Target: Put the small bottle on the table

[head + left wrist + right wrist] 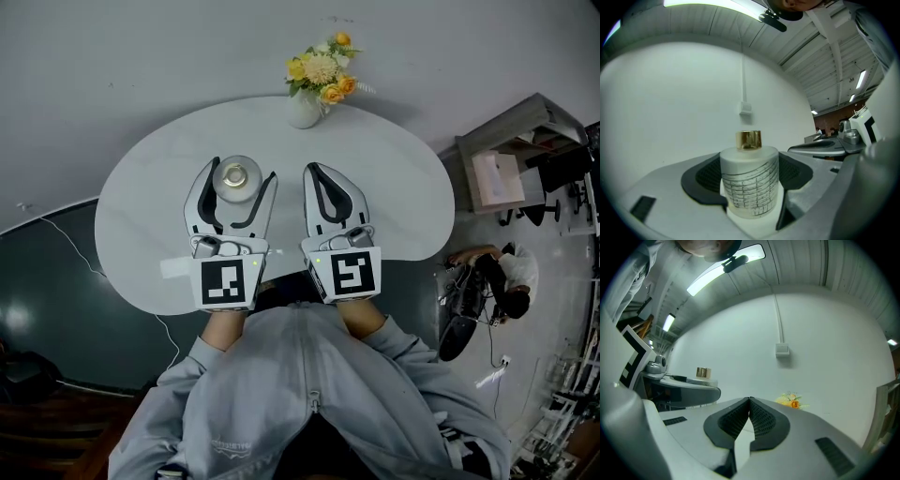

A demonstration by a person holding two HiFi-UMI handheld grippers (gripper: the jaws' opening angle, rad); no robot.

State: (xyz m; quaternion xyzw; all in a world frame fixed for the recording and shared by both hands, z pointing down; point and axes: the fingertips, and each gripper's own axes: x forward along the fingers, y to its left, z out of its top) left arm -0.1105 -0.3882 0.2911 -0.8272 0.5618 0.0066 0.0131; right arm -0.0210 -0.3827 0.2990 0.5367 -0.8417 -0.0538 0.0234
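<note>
In the head view, the left gripper (244, 170) has its jaws closed around the small bottle (236, 180) over the near-left part of the white counter (394, 187), while the right gripper (312, 171) just to its right has its jaws pressed together, and a vase of flowers (306, 109) stands at the far edge. The left gripper view shows the frosted bottle with its gold cap (748, 139) upright between both pads. The right gripper view shows the jaws meeting tip to tip with nothing between them, and the flowers far beyond.
</note>
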